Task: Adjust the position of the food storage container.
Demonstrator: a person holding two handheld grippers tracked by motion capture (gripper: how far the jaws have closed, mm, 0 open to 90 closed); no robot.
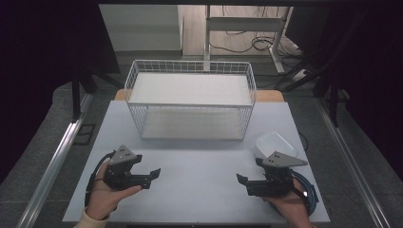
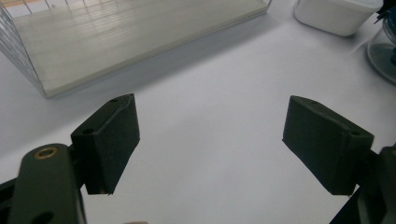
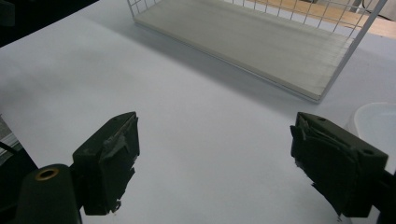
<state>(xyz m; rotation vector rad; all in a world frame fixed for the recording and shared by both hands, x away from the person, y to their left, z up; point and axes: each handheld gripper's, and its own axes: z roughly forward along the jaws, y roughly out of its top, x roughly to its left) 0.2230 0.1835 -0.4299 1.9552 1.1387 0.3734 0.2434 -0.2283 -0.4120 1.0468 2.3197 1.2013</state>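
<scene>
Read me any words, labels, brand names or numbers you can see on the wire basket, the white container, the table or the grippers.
None: no text can be read anywhere.
Wire basket: bare white wire and a plain board, no label.
White container: plain, no print.
Table: blank surface.
Left gripper and right gripper: plain black, open, fingers unmarked.

A white wire rack and white tub stand on the pale grey table; both grippers are black.
</scene>
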